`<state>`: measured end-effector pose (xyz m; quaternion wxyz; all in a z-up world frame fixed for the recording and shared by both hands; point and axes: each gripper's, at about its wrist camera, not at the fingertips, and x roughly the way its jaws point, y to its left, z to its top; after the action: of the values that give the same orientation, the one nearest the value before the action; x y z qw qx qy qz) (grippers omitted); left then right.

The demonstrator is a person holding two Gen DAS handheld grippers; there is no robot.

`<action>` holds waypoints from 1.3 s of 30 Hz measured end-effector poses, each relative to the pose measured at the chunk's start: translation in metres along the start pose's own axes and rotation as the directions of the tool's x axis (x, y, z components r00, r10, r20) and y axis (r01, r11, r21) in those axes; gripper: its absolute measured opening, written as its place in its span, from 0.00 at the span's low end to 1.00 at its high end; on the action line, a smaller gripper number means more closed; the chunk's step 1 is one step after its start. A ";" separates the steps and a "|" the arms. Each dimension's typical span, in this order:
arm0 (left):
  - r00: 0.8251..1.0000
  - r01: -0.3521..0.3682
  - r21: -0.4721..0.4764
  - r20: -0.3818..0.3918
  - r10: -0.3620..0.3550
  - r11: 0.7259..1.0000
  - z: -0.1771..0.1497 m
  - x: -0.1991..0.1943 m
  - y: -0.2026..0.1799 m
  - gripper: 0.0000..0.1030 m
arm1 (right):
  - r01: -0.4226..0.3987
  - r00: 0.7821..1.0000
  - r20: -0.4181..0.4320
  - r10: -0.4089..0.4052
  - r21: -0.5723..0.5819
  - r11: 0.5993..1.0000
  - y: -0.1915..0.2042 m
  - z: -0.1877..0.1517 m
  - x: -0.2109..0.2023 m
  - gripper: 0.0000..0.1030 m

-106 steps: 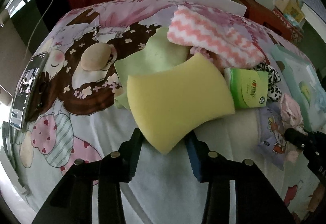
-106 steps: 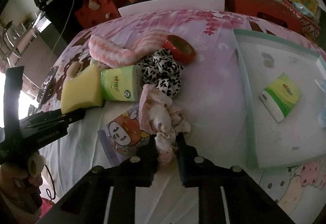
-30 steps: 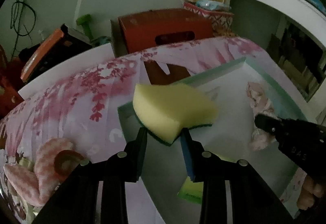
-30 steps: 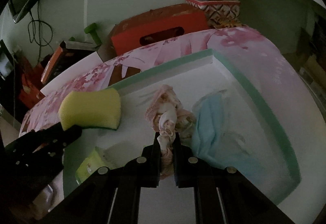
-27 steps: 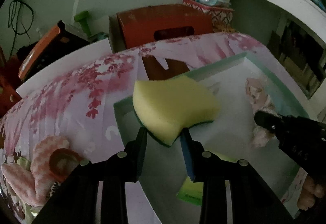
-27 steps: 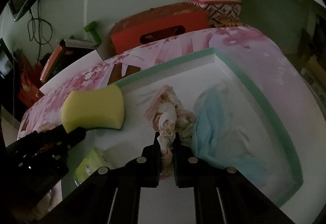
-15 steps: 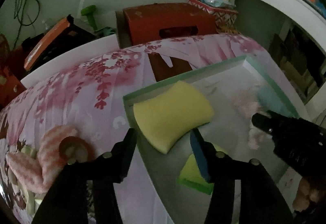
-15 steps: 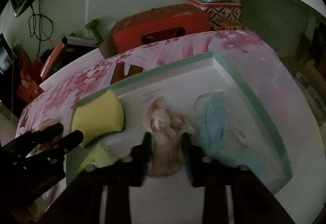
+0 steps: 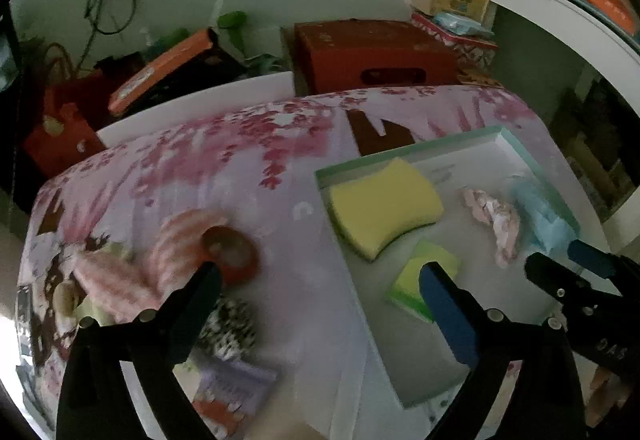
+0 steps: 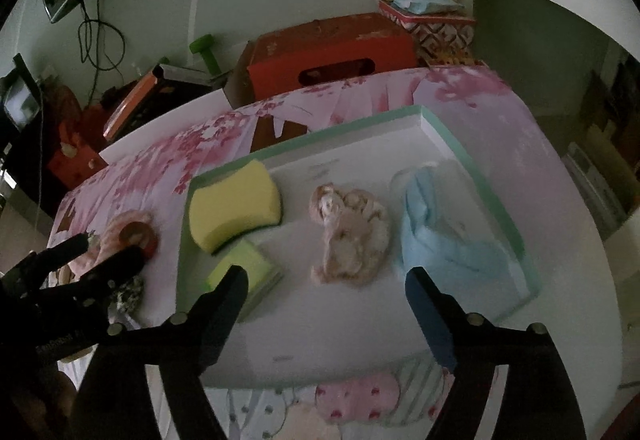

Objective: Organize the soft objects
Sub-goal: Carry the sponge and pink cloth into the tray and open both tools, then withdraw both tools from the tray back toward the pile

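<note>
A yellow sponge [image 9: 384, 206] [image 10: 234, 204] lies free in the far left corner of the white tray with the green rim [image 9: 404, 156] [image 10: 476, 168]. Beside it in the tray lie a green tissue pack [image 9: 424, 278] [image 10: 244, 266], a crumpled pink cloth [image 10: 350, 236] [image 9: 496, 216] and a blue cloth [image 10: 436, 236] [image 9: 544, 216]. My left gripper [image 9: 318, 276] hangs above the tray's left rim, jaws opening wide, nothing between them. My right gripper [image 10: 326, 280] hovers over the tray, jaws opening, the pink cloth lying loose below them.
Left of the tray on the pink floral sheet lie a pink-white towel [image 9: 132, 268], a red tape roll [image 9: 232, 252], a black-and-white spotted cloth [image 9: 230, 328] and a purple packet [image 9: 232, 384]. A red box [image 9: 372, 56] and bags stand behind the bed.
Both grippers opened and drew back upward. The sponge dropped from the left jaws into the tray corner, and the pink cloth fell from the right jaws onto the tray floor.
</note>
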<state>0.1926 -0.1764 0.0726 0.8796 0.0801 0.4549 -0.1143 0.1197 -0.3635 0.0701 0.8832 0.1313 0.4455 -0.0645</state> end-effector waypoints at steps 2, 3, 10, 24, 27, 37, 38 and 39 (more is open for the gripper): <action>1.000 -0.007 -0.008 -0.002 0.007 1.000 -0.005 -0.006 0.004 0.97 | 0.000 1.000 -0.003 0.000 0.003 1.000 0.001 -0.005 -0.005 0.85; 1.000 -0.006 -0.015 -0.006 0.006 1.000 -0.009 -0.010 0.007 0.97 | 0.002 1.000 -0.006 -0.002 0.002 1.000 0.002 -0.008 -0.008 0.91; 1.000 -0.019 -0.044 -0.010 0.018 0.999 -0.031 -0.035 0.021 0.98 | 0.027 1.000 0.009 -0.027 -0.029 0.999 0.014 -0.024 -0.034 1.00; 0.999 -0.044 -0.159 0.020 0.048 0.986 -0.095 -0.092 0.096 0.98 | 0.028 0.998 0.053 -0.023 -0.089 0.996 0.070 -0.058 -0.081 1.00; 0.998 -0.051 -0.203 0.026 0.058 0.978 -0.105 -0.103 0.120 0.98 | 0.008 0.999 0.051 -0.003 -0.108 0.994 0.086 -0.062 -0.084 1.00; 0.996 -0.077 -0.312 0.026 0.090 0.947 -0.131 -0.117 0.189 0.98 | -0.061 0.998 0.001 0.063 -0.227 0.972 0.156 -0.079 -0.073 1.00; 0.995 -0.081 -0.318 0.022 0.093 0.945 -0.133 -0.116 0.194 0.98 | -0.067 0.998 -0.010 0.066 -0.235 0.970 0.163 -0.080 -0.069 1.00; 0.995 -0.086 -0.322 0.017 0.097 0.943 -0.134 -0.115 0.199 0.98 | -0.073 0.997 -0.019 0.070 -0.243 0.967 0.169 -0.081 -0.065 1.00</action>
<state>0.0778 0.0622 0.0967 0.8926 -0.0451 0.4486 0.0008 0.0574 -0.1787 0.1057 0.8921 0.0383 0.4496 0.0231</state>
